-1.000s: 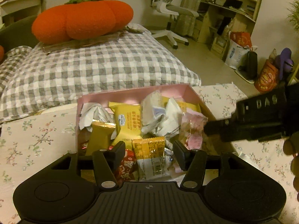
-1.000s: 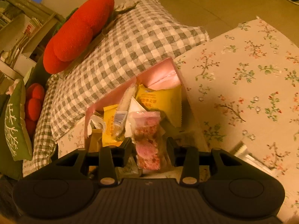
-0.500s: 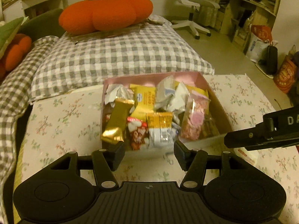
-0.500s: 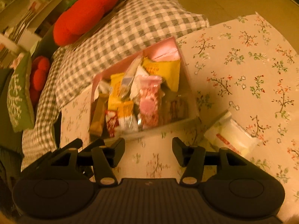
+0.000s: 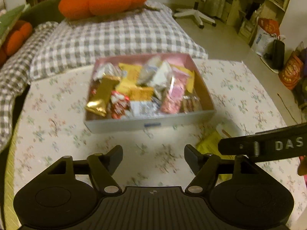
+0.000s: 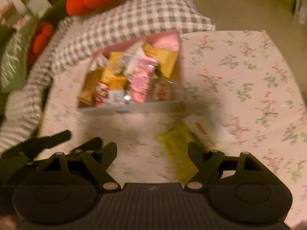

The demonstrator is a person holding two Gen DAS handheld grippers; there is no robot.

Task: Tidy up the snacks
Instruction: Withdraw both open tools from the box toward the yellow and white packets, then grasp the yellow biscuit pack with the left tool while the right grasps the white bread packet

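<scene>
Nearest you, both sets of jaws are opening with nothing between them: the left gripper (image 5: 153, 158) over bare floral cloth, the right gripper (image 6: 152, 154) just short of the yellow packet (image 6: 179, 149). That packet lies loose on the desk (image 6: 249, 80) with a white packet (image 6: 203, 128) touching it, both outside and near the box's front corner. Farther off, the pink box (image 5: 149, 123) is heaped with snacks. You look to be between placements; next, centre the right jaws over the yellow packet's edge before closing, since it lies flat.
</scene>
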